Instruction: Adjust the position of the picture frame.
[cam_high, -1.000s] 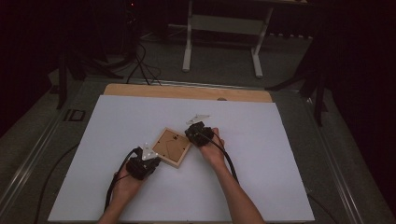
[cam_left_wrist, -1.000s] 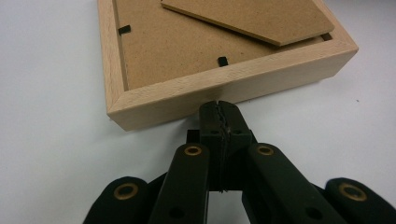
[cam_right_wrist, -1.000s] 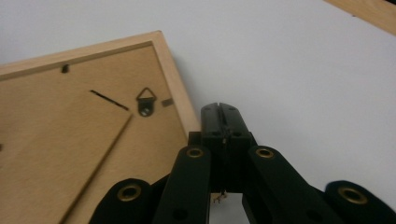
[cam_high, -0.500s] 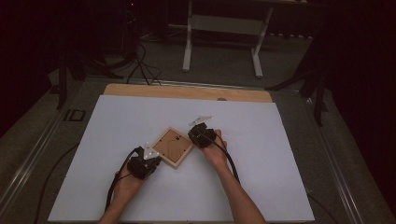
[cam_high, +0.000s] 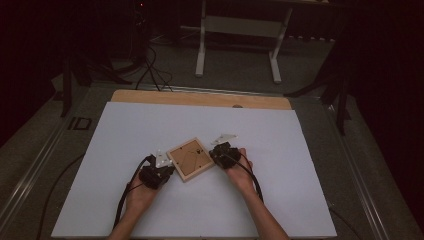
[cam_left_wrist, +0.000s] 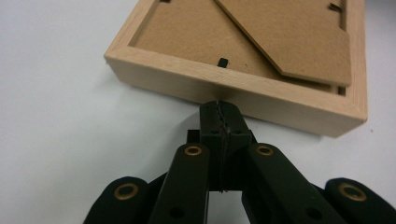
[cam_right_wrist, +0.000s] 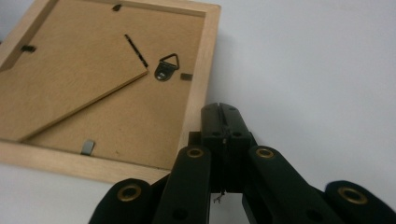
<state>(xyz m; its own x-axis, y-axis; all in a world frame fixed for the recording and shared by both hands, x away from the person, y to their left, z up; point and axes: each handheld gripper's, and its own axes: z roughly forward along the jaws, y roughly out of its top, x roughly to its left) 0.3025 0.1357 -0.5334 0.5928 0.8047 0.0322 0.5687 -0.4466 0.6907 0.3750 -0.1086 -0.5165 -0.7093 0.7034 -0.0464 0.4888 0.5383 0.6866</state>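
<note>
Picture frame (cam_high: 188, 159), of pale wood, lies face down near the middle of the white table (cam_high: 125, 125), turned so its corners point roughly at twelve, three, six and nine o'clock. Its brown backing board (cam_right_wrist: 93, 70) faces up, with the fold-out easel leg (cam_left_wrist: 289, 37) lying flat on it, a small metal hanger (cam_right_wrist: 167, 68) near one edge and little turn clips (cam_right_wrist: 87, 147) along the rim.

The left gripper (cam_high: 159, 167) sits at the frame's eight o'clock side. In the left gripper view its jaws are pressed together with nothing between them, and their tips (cam_left_wrist: 219, 109) rest against the outer wall of the wooden rail. The right gripper (cam_high: 218, 151) sits at the frame's three o'clock side; in the right gripper view its jaws are likewise closed on nothing, the tips (cam_right_wrist: 219, 112) right at the outer edge of the frame, touching it or just beside it.

Judging by this, the step in hand is steadying or squaring the frame between two closed grippers, pushing from opposite sides, probably as a lead-in to working on the back. The next move likely calls for one gripper to brace the rail while the other goes for a clip or the easel leg. Those parts are thin and lie flat, so a narrow, low approach would be needed, and a one-sided push could slide the frame across the smooth table.
</note>
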